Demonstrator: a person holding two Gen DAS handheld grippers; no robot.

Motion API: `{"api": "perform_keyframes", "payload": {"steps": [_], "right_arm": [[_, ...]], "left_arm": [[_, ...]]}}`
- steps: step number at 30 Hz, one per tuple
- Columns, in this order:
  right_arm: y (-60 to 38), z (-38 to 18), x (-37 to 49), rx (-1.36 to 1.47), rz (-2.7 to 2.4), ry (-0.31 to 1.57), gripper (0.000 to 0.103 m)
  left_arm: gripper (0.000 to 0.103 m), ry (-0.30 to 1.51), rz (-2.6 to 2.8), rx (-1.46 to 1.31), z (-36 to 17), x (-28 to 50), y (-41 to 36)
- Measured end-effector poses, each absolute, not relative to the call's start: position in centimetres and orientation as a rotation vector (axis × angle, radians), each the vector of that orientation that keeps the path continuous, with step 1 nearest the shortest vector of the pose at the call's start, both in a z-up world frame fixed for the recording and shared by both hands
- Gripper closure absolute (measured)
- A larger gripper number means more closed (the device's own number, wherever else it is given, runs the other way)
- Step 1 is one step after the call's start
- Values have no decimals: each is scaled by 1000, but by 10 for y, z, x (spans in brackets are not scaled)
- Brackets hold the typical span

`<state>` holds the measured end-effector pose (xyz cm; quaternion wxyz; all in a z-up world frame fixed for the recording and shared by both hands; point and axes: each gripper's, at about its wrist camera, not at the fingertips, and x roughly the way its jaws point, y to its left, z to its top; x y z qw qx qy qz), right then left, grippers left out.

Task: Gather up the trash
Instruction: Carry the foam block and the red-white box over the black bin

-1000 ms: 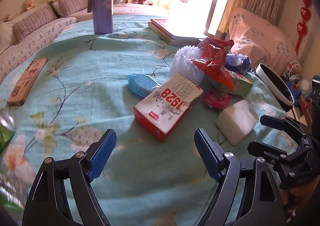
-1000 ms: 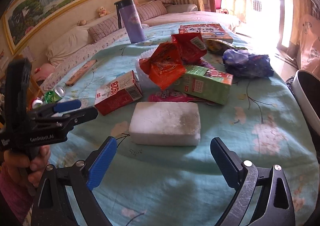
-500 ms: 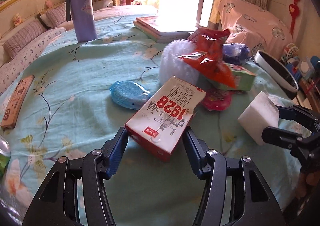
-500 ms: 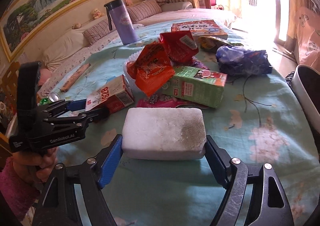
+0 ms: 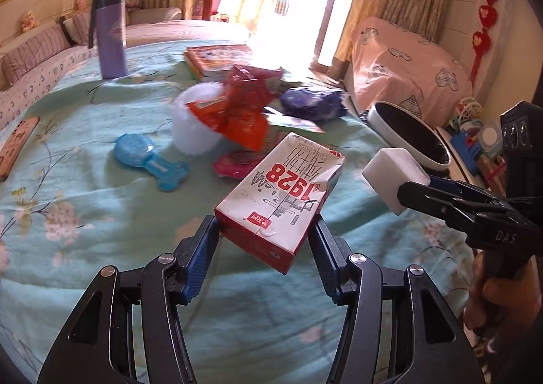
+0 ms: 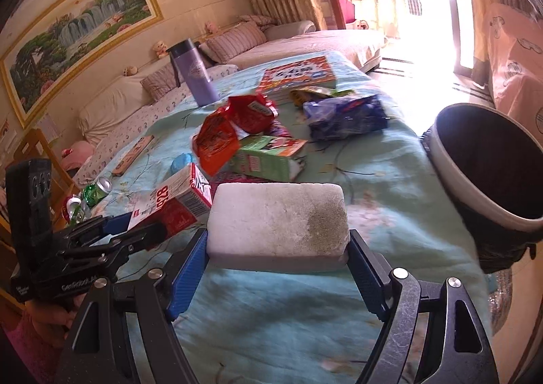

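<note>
Above the near edge of the table (image 5: 101, 214), my left gripper (image 5: 264, 255) had just clamped and lifted the milk carton (image 5: 281, 194), my right gripper (image 6: 276, 265) the white sponge (image 6: 278, 221), both ready for the bin (image 6: 488, 160) at right.

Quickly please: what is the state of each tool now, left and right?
Left tool: closed on the milk carton, lifted off the table.
Right tool: closed on the white foam block, also lifted.
</note>
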<state>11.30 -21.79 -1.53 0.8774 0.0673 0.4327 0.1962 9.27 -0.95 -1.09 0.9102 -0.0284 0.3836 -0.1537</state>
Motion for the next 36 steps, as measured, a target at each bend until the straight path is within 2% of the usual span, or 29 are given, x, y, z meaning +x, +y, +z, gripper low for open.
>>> {"api": "perform_keyframes", "payload": {"steps": [16, 36], "right_arm": [[-330, 10, 96, 230, 229, 818, 23], [-407, 18, 120, 239, 109, 798, 23]], "left_arm": [[49, 773, -413, -11, 11, 102, -92], [49, 739, -501, 86, 33, 137, -180]]}}
